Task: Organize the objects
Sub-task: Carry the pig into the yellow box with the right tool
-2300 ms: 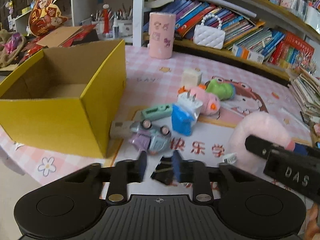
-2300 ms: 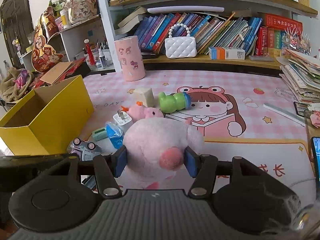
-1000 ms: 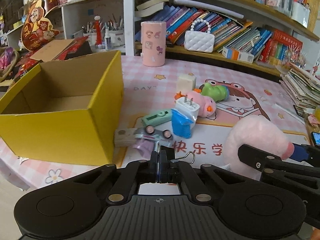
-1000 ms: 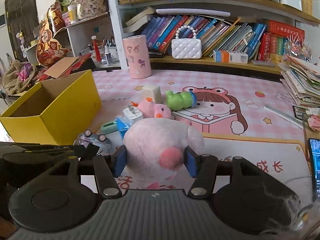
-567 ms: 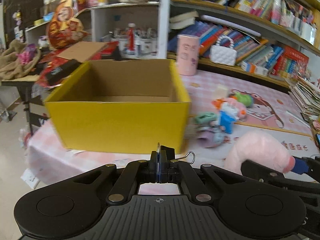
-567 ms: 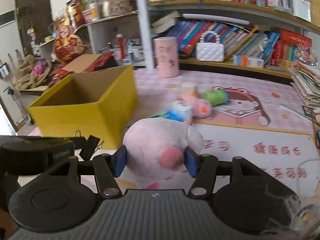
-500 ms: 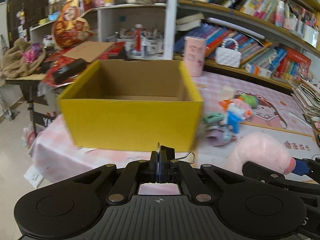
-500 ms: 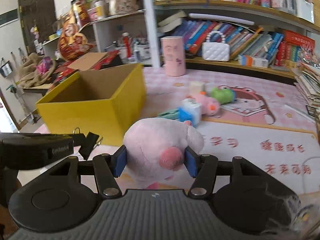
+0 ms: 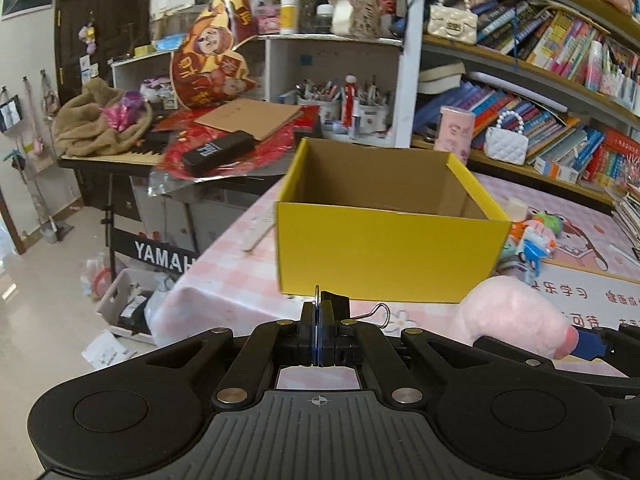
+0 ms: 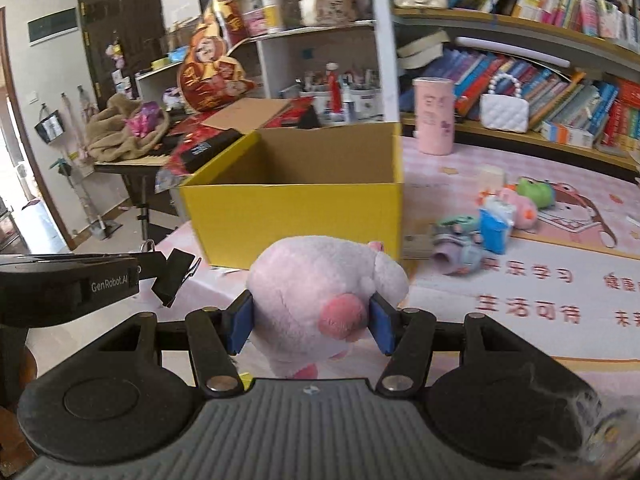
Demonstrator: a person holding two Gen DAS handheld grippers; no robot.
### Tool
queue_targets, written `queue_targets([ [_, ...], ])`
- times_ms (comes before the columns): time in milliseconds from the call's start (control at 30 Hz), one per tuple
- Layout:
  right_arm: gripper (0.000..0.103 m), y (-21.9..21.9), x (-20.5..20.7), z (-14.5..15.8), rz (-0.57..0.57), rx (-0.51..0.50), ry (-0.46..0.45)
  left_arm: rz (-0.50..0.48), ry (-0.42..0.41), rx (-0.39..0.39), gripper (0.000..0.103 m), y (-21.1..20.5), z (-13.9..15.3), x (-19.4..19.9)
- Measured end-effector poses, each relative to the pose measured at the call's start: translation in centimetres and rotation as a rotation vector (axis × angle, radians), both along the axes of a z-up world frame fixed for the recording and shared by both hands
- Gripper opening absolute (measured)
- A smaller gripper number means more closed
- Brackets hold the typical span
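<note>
A pink checked tablecloth with cartoon prints is seen; crammed bookshelves are far right. An open yellow cardboard box is set on the table. A black binder clip is pinched in the left gripper. A fuzzy pink plush is squeezed by the right gripper, near the box front. Small toys are scattered right.

Counts of things on the pink worktop

One yellow box, one pink plush toy, one black binder clip, one pink canister, two white handbags.
</note>
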State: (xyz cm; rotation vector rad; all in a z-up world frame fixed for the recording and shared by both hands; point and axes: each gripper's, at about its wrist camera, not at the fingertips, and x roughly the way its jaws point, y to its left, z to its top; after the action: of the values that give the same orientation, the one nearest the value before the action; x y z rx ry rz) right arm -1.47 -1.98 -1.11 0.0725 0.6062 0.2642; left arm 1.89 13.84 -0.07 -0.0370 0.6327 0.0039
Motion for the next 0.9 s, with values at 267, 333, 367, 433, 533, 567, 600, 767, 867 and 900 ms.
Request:
queue_targets([
  [267,0.056,2.7,-0.7,0.4,0.017,-0.02,-0.003,-0.009,-0.013,-0.016,0.0,2.0,0.0,-0.6],
  [333,0.056,3.0,-0.8,0.4,0.015,-0.024,-0.006,-0.015,-0.017,-0.019,0.0,2.2,0.1,-0.6],
  [367,0.056,3.1,-0.8,0.5,0.014,-0.027,-0.007,-0.019,-0.018,-0.021,0.0,2.2,0.1,-0.6],
  [433,0.056,3.2,-0.8,0.6,0.011,-0.03,-0.011,-0.026,-0.023,-0.023,0.0,2.2,0.2,-0.5],
  [533,0.056,3.3,-0.7,0.7,0.007,-0.035,-0.019,-0.039,-0.033,-0.029,0.0,2.1,0.6,-0.3],
  [567,0.056,3.3,-0.7,0.8,0.004,-0.038,-0.025,-0.043,-0.038,-0.031,0.0,2.0,0.7,-0.2],
  [600,0.056,3.2,-0.6,1.0,0.004,-0.042,-0.032,-0.048,-0.043,-0.035,0.0,1.9,1.0,0.0],
  [767,0.056,2.8,0.4,2.6,0.011,-0.058,-0.094,-0.061,-0.079,-0.071,0.0,1.6,2.7,1.3],
  [867,0.056,2.1,1.7,3.9,0.0,-0.062,-0.134,-0.064,-0.11,-0.091,0.0,1.3,3.8,2.7],
  [900,0.056,1.9,2.3,4.2,-0.006,-0.063,-0.151,-0.063,-0.124,-0.092,0.0,1.1,4.1,3.2],
])
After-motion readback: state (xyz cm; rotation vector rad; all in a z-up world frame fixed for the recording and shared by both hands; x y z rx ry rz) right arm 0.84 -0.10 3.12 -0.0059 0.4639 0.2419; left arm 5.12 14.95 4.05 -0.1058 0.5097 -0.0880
